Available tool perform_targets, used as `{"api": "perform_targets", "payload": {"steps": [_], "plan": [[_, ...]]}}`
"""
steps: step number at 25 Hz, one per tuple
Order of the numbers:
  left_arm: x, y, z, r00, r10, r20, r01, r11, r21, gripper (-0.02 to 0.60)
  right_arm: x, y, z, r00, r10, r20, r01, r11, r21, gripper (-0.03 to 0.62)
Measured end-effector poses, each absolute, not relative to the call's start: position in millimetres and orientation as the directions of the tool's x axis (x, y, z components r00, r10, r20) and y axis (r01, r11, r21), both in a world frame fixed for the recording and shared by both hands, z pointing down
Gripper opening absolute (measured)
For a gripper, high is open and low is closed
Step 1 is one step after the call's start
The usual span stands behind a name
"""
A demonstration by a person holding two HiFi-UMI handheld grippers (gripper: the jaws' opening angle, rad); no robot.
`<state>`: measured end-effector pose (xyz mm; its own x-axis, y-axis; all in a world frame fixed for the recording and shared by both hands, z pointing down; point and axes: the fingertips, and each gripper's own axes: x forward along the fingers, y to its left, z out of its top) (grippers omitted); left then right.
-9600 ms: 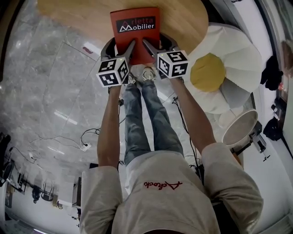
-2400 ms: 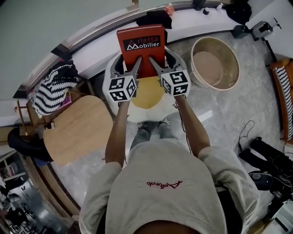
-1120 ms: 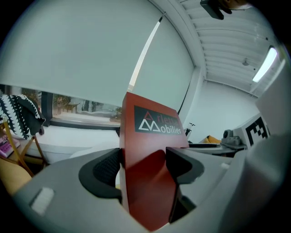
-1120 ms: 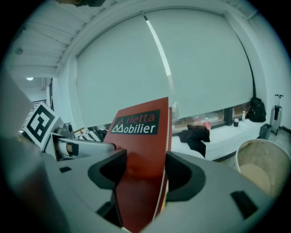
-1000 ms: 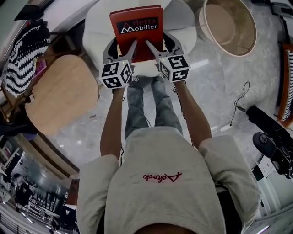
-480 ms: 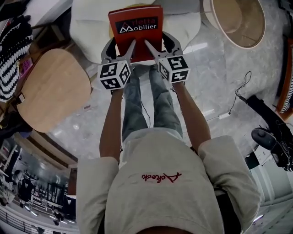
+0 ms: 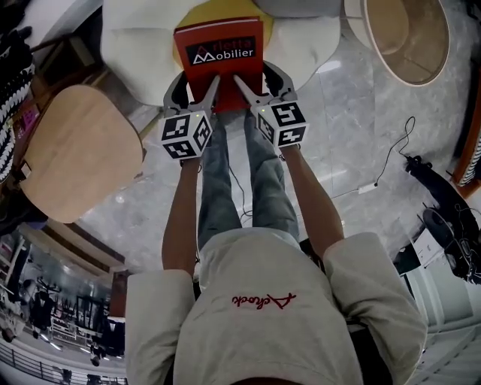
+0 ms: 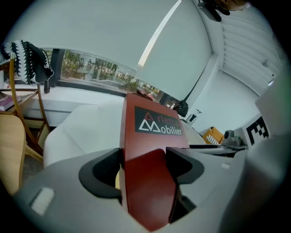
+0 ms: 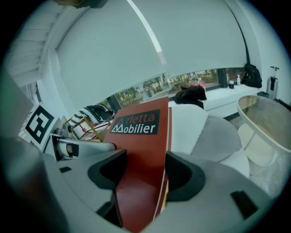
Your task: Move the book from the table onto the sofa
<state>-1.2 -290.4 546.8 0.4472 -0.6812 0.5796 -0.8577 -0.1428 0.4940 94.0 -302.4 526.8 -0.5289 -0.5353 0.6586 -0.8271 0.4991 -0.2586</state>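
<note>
A red book (image 7: 219,60) with "Mobilier" on its cover is held flat between both grippers, above the white flower-shaped sofa (image 7: 143,41) and its yellow centre (image 7: 218,9). My left gripper (image 7: 194,86) is shut on the book's near left edge. Shut on the near right edge is my right gripper (image 7: 259,81). In the left gripper view the book (image 8: 152,136) fills the jaws of the left gripper (image 8: 143,168), with the sofa (image 8: 86,132) behind. The right gripper view shows the book (image 9: 141,141) clamped in the right gripper (image 9: 142,175) over the sofa (image 9: 213,132).
The round wooden table (image 7: 71,150) stands at the left, close to the sofa. A large round tub (image 7: 409,37) sits at the upper right. Cables (image 7: 383,177) and black equipment (image 7: 451,218) lie on the marble floor at the right. The person's legs are below the book.
The book has been carried from over the wooden table to over the sofa. In the last second it moved further over the yellow centre. Both grippers have kept their hold.
</note>
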Motion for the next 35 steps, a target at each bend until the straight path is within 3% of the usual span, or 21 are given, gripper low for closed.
{"api": "perform_targets", "payload": {"steps": [19, 35], "plan": [[-2.9, -299.6, 680.1, 0.45, -0.626, 0.637, -0.848, -0.077, 0.524, 0.321, 92.1, -314.3, 659.8, -0.519, -0.458, 0.721, -0.828, 0.48, -0.291, 0.276], [33.6, -311.4, 794.2, 0.481, -0.561, 0.674, -0.829, -0.041, 0.558, 0.321, 126.9, -327.7, 770.7, -0.473, -0.392, 0.789, -0.848, 0.445, -0.288, 0.276]]}}
